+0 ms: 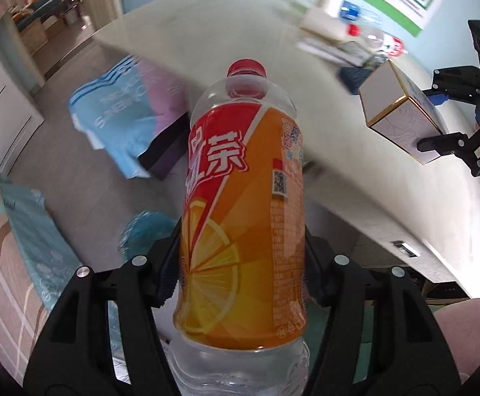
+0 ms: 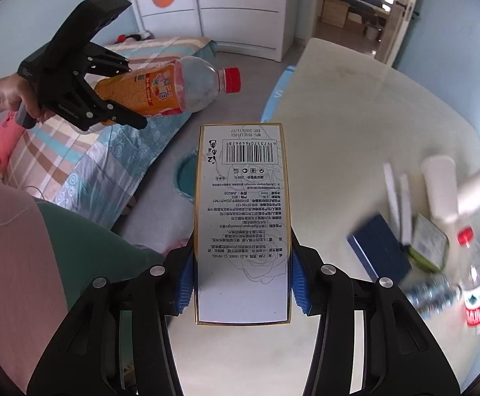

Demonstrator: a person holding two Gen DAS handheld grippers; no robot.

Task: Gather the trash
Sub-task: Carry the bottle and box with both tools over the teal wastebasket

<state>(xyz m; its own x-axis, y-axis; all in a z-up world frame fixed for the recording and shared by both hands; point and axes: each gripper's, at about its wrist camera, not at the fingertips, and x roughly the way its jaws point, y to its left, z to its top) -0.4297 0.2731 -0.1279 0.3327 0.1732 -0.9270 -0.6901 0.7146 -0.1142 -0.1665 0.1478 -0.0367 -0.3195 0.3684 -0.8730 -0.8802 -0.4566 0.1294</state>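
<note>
Over the gap between the bed [image 2: 75,158] and the table [image 2: 355,125], both claws are loaded. The left gripper [image 1: 240,264] is clamped around one empty tea bottle [image 1: 243,204], red cap pointing at 12 o'clock in its own view. The right gripper [image 2: 241,280] pinches one white carton [image 2: 243,224] by its long sides. So I'd say two pieces are picked up but not binned yet. The teal bin [image 2: 185,178] sits on the floor, at about 11 o'clock from the carton. Left on the table at 3 o'clock: a blurry pile with at least two clear bottles [image 2: 476,277], one blue box [image 2: 378,247], one green tin [image 2: 429,244], some paper rolls.
</note>
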